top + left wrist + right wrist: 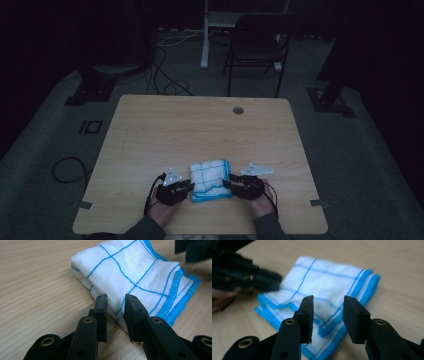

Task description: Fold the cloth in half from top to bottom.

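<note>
Tongs sit on both sides of a folded cloth (pixel 211 180), a white piece with a blue grid and blue stitched hems, lying near the 6 o'clock edge of the wooden counter (pixel 200 125). The left tongs (pixel 186 188) wait at the cloth's 9 o'clock side and the right tongs (pixel 227 181) at its 3 o'clock side, each held in one of the person's hands, whose forearms enter from the near edge.

In the left gripper view the left tongs (pixel 116 303) are released, jaws parted with a gap between them, and the folded edge of the cloth (pixel 135 272) lies just past the tips, perhaps brushing the near pad; nothing is pinched. The jaws point at the plain folded side, which looks like the thickest, most stable place to take hold.

In the right gripper view the right tongs (pixel 328 306) are likewise released, jaws well parted, hovering over the layered blue hems of the cloth (pixel 322 287). The left hand's tool shows blurred at the 10 o'clock corner of that view. Approaching from the hemmed side would let this pair catch the loose layers, where the free edges stack.

The mirrored placement, one pair at each side, suggests the work is a two-handed fold or unfold of the cloth: holding opposite edges keeps the fabric taut and square. Neither pair has closed yet, so I judge the grasp as about to begin. The cloth is soft and stacked in layers, so a pinch could take only the top ply.
</note>
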A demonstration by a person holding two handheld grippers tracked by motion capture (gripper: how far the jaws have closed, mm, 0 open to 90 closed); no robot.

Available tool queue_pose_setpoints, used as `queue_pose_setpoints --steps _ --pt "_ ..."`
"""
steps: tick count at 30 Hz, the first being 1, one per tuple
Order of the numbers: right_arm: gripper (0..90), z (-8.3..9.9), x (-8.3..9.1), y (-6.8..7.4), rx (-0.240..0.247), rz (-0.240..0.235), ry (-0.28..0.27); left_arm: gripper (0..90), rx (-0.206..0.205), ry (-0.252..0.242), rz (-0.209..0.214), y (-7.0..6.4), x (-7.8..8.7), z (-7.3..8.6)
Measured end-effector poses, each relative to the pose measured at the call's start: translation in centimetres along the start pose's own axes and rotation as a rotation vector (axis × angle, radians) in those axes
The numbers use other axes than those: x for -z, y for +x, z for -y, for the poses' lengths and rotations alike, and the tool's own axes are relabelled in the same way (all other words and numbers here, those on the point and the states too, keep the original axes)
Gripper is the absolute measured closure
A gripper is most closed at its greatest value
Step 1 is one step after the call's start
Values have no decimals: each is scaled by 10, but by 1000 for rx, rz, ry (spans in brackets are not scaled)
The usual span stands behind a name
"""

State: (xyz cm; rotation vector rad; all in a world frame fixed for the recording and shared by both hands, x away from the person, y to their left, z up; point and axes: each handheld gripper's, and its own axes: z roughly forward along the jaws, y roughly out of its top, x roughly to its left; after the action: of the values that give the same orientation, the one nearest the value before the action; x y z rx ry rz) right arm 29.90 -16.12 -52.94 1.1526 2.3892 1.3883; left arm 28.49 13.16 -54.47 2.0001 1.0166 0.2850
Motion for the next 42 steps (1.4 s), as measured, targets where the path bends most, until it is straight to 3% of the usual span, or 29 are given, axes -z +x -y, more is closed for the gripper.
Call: queue_pose_setpoints --steps 2,4,6,10,16,22,26,28,30,33,38,42 --pt "619 4 -7 2 8 8 58 735 -1 5 -4 0 0 0" --pt "739 5 -11 3 16 21 83 736 -2 7 -6 -1 -1 0" --pt "843 4 -9 5 24 38 88 739 -4 13 -7 -1 -1 -1" --pt "866 1 -1 9 41 40 64 746 -1 16 -5 0 -2 -1" --pt "866 4 7 12 52 34 62 747 6 19 -6 0 -2 -1" --pt "863 15 14 10 38 27 98 744 17 23 -4 1 -2 -1" --pt "799 19 15 5 21 35 121 734 38 19 3 2 -1 0" --pt "790 19 17 3 12 43 114 730 39 16 3 3 -1 0" --pt "741 21 25 -7 -26 89 90 703 49 -8 7 5 2 1" --pt "701 21 29 -15 -50 104 56 677 71 -40 16 9 5 1" --pt "642 17 30 -23 -45 112 8 661 71 -54 -10 18 8 0" --pt "611 14 27 -30 -41 132 0 654 61 -53 -46 27 11 -2"
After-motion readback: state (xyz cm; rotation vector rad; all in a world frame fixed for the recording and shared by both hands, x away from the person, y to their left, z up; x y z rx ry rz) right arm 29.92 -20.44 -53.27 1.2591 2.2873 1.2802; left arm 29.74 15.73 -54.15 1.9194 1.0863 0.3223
